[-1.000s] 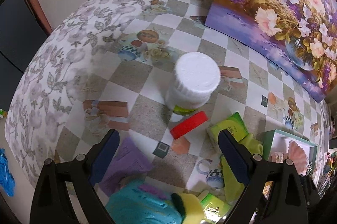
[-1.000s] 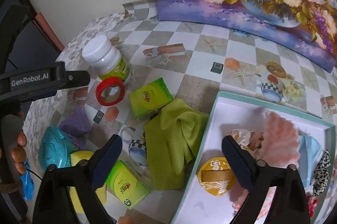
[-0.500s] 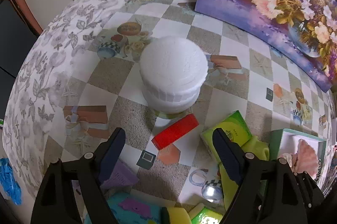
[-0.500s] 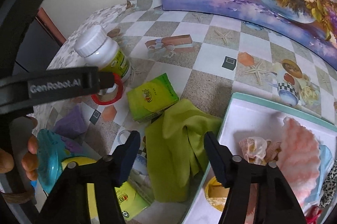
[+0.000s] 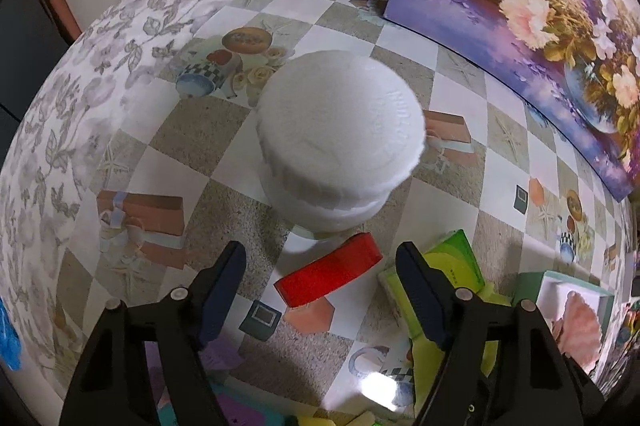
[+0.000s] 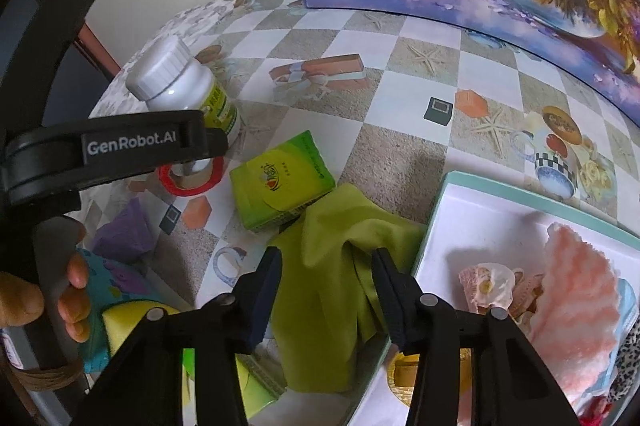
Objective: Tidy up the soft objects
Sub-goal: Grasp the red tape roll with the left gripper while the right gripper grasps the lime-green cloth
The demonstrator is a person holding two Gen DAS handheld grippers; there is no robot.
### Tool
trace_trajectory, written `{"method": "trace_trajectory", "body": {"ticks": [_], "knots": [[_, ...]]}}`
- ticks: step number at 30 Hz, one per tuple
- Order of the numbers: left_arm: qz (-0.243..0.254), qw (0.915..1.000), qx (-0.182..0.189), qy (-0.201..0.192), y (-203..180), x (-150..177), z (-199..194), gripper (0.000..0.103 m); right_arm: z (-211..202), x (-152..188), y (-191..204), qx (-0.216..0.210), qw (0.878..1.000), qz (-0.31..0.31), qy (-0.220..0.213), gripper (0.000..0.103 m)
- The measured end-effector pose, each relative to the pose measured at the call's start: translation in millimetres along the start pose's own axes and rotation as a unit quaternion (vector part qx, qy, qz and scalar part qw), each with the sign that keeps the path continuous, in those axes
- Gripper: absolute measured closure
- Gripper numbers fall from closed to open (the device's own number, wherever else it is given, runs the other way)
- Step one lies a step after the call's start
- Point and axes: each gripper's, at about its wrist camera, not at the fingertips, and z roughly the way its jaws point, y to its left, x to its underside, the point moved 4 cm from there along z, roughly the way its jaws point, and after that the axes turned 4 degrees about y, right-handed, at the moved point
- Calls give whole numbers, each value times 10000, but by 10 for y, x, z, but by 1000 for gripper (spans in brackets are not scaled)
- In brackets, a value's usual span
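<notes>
We take the teal-rimmed tray (image 6: 440, 202) as our landmark; it already holds a pink shell-shaped plush (image 6: 572, 290) and other small soft pieces. Just left of its near corner lies the green cloth (image 6: 332, 266), crumpled, its long axis running from the green tissue pack (image 6: 280, 182) toward us. Our right gripper (image 6: 326, 282) points down over that cloth; its 2 jaws have just been closing, with cloth folds between them, but we see gaps at both pads, so nothing is clamped yet. This hand is clearly the nearer one. Farther left of the tray, our left gripper (image 5: 320, 276) hangs over the red tape roll (image 5: 328, 274) below the white-capped bottle (image 5: 340, 130); its jaws have also been narrowing yet stand apart, holding nothing. We judge the cloth goes into the tray next.
</notes>
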Motion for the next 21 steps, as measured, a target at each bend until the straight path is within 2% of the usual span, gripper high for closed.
{"method": "trace_trajectory", "body": {"ticks": [3, 6, 11, 14, 17, 21], "knots": [[-91, 9999, 70, 1, 25, 0, 29, 38, 0, 2, -1, 1, 10000, -5, 5, 54], [-194, 9994, 286, 49, 32, 9, 61, 49, 5, 13, -9, 18, 10000, -4, 24, 58], [-198, 9993, 313, 38, 31, 19, 40, 53, 9, 29, -25, 12, 10000, 13, 48, 74], [-228, 9991, 357, 35, 34, 28, -5, 63, -12, 38, -13, 47, 10000, -37, 36, 88], [-185, 9991, 370, -22, 14, 37, -91, 66, -62, 51, -2, 43, 10000, -51, -9, 93], [-169, 9988, 468, -21, -1, 63, -152, 80, -145, 72, -12, 22, 10000, -22, -76, 95]]}}
